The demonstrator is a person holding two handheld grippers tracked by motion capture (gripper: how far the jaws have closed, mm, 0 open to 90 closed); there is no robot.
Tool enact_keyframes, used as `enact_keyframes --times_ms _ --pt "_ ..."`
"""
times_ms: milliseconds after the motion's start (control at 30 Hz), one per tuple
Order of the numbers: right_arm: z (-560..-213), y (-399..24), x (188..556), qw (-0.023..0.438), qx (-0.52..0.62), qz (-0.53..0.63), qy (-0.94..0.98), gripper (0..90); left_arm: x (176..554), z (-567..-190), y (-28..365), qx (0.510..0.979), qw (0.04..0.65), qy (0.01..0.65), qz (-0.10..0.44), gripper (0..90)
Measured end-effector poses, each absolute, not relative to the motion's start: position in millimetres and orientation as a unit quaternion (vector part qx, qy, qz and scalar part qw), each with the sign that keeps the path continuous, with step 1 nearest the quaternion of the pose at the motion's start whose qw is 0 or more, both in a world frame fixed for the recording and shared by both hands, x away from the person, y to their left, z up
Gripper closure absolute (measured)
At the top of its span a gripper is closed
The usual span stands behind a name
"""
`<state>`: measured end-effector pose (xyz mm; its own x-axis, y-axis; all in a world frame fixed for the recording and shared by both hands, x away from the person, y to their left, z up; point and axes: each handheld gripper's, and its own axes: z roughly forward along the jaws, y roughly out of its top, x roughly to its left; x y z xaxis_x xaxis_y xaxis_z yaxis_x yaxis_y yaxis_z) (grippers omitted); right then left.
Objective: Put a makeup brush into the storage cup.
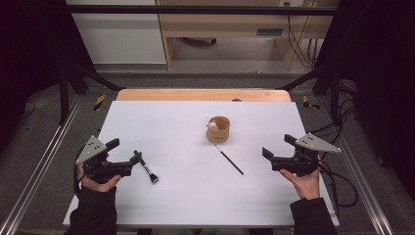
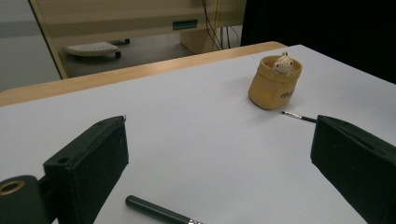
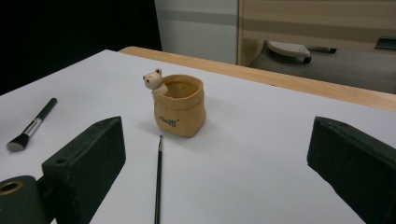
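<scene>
A tan sack-shaped pot (image 1: 218,129) with a small bear figure on its rim stands upright near the middle of the white sheet. In front of it lies a thin black brush (image 1: 228,159), slanting toward the front right. A thicker black brush (image 1: 148,169) with a pale tuft lies at the left. My left gripper (image 1: 126,151) hovers just left of that thick brush, open and empty. My right gripper (image 1: 278,146) is held at the right, open and empty, facing the pot (image 3: 180,112) and the thin brush (image 3: 158,182). The left gripper view shows the thick brush's handle (image 2: 159,212) low between the jaws, untouched.
The white sheet (image 1: 195,196) covers a wooden table whose far edge (image 1: 203,94) shows. Metal rails run along both sides. Cables lie on the floor at the right (image 1: 342,122). A cabinet and desk stand beyond the table.
</scene>
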<state>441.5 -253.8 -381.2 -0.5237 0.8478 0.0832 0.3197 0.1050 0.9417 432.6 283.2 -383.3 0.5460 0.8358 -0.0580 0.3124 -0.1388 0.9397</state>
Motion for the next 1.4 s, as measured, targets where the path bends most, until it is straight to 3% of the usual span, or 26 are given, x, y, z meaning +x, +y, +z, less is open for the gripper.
enact_keyframes --times_ms 900,1400 --pt "-374.4 -227.6 449.4 0.259 0.407 0.486 0.729 8.9 432.7 -389.3 281.4 0.719 0.501 0.409 0.254 4.3" --pt "-377.8 -189.6 462.6 0.227 0.394 0.465 0.76 14.4 432.2 -391.6 281.2 0.72 0.499 0.41 0.253 4.7"
